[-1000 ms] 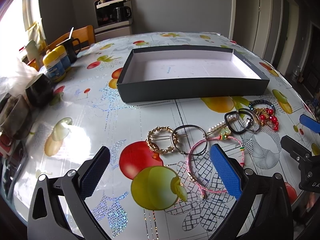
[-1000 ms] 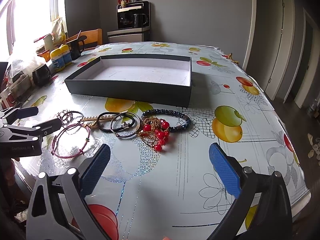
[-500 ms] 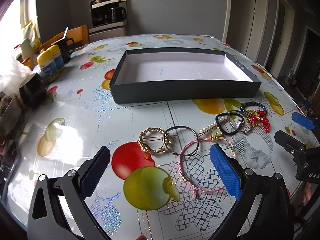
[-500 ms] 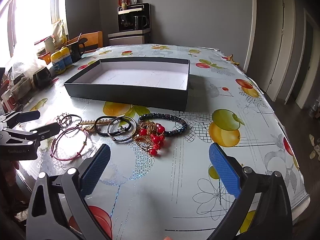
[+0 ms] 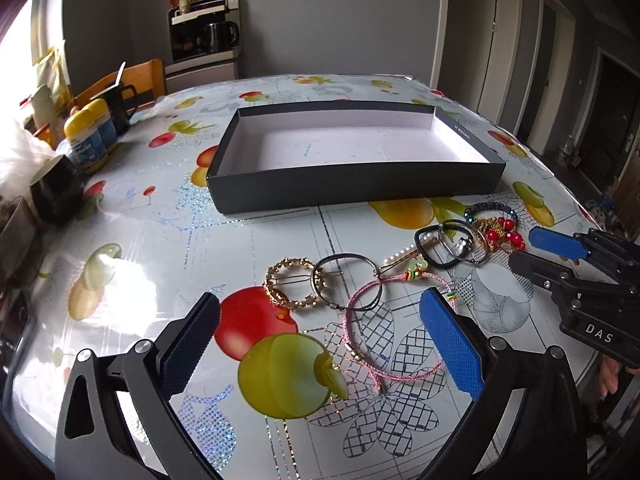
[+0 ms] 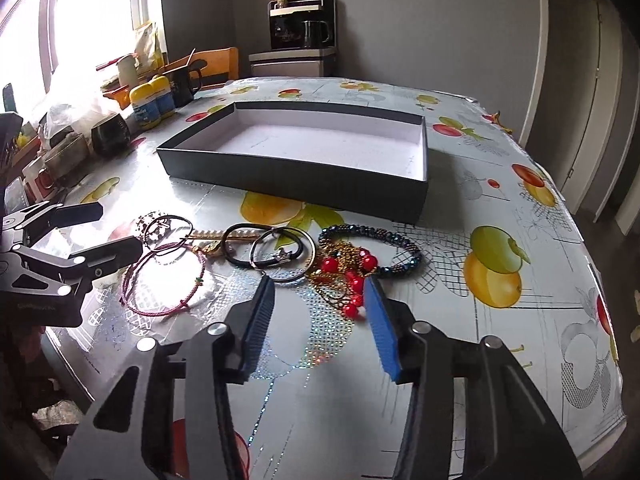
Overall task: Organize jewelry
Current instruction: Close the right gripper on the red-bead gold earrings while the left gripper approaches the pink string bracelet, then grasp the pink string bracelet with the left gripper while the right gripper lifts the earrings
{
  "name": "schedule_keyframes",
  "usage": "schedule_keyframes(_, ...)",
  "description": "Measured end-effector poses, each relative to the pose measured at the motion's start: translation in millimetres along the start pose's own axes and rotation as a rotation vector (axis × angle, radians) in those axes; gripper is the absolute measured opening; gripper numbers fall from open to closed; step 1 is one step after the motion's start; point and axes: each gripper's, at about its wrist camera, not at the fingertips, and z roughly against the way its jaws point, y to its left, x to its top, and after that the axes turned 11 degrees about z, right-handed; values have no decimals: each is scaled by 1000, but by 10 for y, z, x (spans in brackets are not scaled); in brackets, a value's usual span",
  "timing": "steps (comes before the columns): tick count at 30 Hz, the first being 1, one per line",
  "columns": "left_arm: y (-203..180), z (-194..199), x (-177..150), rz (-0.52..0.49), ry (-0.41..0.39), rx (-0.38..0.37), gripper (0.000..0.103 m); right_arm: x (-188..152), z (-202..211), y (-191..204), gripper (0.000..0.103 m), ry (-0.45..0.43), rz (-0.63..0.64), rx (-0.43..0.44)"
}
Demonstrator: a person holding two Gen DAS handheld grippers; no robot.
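A dark shallow box [image 5: 360,184] [image 6: 296,184] with a white inside stands empty mid-table. In front of it lies a row of jewelry: a gold ring clip [image 5: 294,289], a grey hoop [image 5: 347,280], a pink cord bracelet [image 5: 394,330] [image 6: 164,280], black bands [image 5: 444,246] [image 6: 272,250], a red bead and gold chain piece [image 5: 502,236] [image 6: 348,276] and a dark beaded bracelet [image 6: 372,248]. My left gripper [image 5: 316,344] is open above the pink bracelet. My right gripper [image 6: 320,320] is partly closed, empty, just before the red beads.
Yellow-lidded bottles [image 5: 86,136], a black jug [image 5: 120,104] and dark cups [image 5: 56,192] crowd the table's left side. A wooden chair [image 5: 136,80] and a coffee machine [image 5: 206,36] stand behind. The table edge drops off at the right [image 6: 600,320].
My right gripper's fingers have narrowed and moved forward to the red beads. My left gripper has drawn back slightly, staying open.
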Motion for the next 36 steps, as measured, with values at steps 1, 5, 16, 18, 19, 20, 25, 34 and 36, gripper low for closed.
schedule_keyframes(1, 2, -1, 1, -1, 3, -1, 101, 6, -27, 25, 38, 10, 15, -2)
schedule_keyframes(5, 3, 1, -1, -4, 3, 0, 101, 35, -114, 44, 38, 37, 38, -26)
schedule_keyframes(16, -1, -7, -10, -31, 19, -11, 101, 71, -129, 6, 8, 46, 69, -70)
schedule_keyframes(18, 0, -2, -2, -34, 19, -16, 100, 91, -78, -12, 5, 27, 62, -62)
schedule_keyframes(19, 4, -1, 1, -35, 21, -21, 100, 111, -49, -30, 2, 14, 55, -57)
schedule_keyframes(20, 7, -3, 6, -33, 25, -26, 100, 124, -8, -58, 1, -2, 43, -48)
schedule_keyframes(25, 29, -30, 14, -39, 53, -52, 98, 219, 125, -172, 0, -52, 10, -26)
schedule_keyframes(34, 68, -94, 58, -77, 103, -111, 95, 397, 417, -312, 0, -151, -39, 10)
schedule_keyframes(36, 76, -87, 80, -85, 104, -121, 91, 438, 491, -327, 0, -173, -46, 19)
